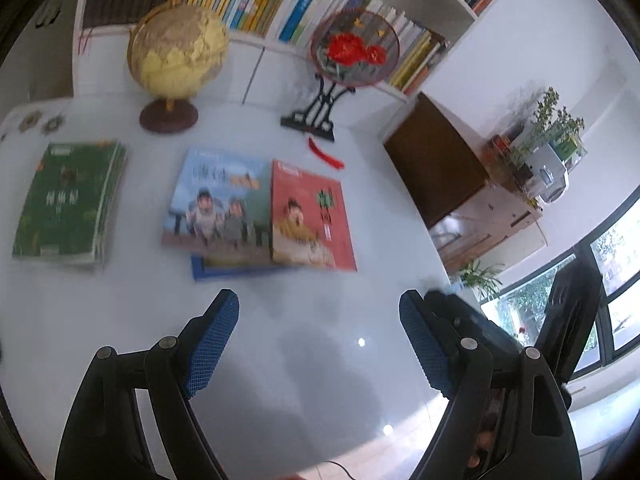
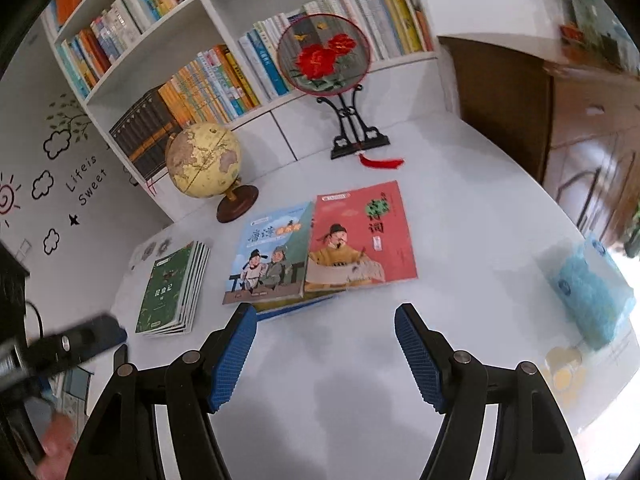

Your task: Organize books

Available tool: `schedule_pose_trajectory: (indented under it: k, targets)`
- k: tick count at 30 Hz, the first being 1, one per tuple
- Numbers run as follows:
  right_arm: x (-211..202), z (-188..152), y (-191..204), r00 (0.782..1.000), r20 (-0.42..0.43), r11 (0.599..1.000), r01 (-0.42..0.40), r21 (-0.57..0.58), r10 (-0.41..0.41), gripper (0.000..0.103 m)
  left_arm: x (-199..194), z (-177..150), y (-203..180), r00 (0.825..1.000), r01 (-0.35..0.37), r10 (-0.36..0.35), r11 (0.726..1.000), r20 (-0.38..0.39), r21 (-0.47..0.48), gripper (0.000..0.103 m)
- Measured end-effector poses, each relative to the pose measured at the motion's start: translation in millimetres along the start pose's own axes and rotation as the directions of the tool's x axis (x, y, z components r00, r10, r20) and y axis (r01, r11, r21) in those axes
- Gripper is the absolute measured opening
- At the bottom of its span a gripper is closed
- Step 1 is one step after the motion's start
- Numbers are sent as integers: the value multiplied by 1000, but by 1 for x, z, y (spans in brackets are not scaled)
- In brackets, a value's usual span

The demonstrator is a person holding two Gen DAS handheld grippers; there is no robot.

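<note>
On the white counter [image 2: 460, 208] in front of the tan globe [image 2: 203, 160] lie one green paperback stack [image 2: 170, 290] and three flat picture books: blue-covered [image 2: 269, 256], red-covered [image 2: 362, 236], and one blue-edged [image 2: 296, 306] beneath them. All have their long axes toward the bookshelf. Left tongs [image 1: 319, 340] and right tongs [image 2: 326, 354] hang wide apart, holding nothing.

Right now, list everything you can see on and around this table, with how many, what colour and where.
Green books: one stack, left side of table.
Blue-cover book: one, table middle.
Red-cover book: one, right beside the blue-cover one.
Dark blue book: one, beneath those two.
Globe: one, yellowish, brown base, back left.
Round fan: one, red flowers, black stand, back.
Light blue pack: one, right edge.
Bookshelf: white, full, behind.
Left gripper: black, blue pads, open, empty.
Right gripper: same, open, empty.
</note>
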State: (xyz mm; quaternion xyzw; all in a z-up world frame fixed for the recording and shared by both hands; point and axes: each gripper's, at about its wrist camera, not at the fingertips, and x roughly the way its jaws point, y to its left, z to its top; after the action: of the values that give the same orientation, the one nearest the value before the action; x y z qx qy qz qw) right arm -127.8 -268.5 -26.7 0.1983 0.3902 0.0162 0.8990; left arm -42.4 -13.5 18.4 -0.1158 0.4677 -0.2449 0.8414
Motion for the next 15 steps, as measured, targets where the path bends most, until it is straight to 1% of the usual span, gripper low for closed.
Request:
schedule_pose_trajectory:
  k: [1,3,4,6,7,10,11,12,13,14,15]
  targets:
    - [4,3,2,1000,-1,1000,-1,-5,1,71,2,8,3,1000,-9,9,1000,9,6,81]
    - [18,13,9,1000,-2,1000,-7,-11,7,71,12,30,17,998,-58,58,998,10,17,81]
    - [29,19,14,1000,-8,1000,-7,-11,7,71,21,42,29,997,-83,83,996,-4,16,81]
    - [56,30,23,999,-33,1000,-13,-13,13,71,37,56,49,994,-107,107,994,-35,1,81]
    - [71,35,28,999,-42,1000,-10,-17,10,71,51,65,65,991,-118,116,993,-65,-15,81]
    - [117,50,42,997,-82,999,-1,-32,-2,71,92,78,104,982,-142,134,989,-130,-47,81]
    - [129,52,45,995,-97,999,-3,-34,-1,71,104,81,113,978,-156,147,986,-147,-53,81]
    - [150,57,50,992,-125,999,-10,-35,5,71,123,84,129,972,-174,161,983,-169,-62,81]
    - [166,60,52,990,-144,999,-19,-35,14,71,133,85,137,969,-181,166,981,-182,-69,81]
    - [177,62,54,988,-155,999,-23,-36,17,71,149,86,150,963,-190,168,978,-208,-90,81]
    - [191,63,55,986,-167,999,-22,-39,15,71,161,87,159,962,-181,152,977,-226,-112,81]
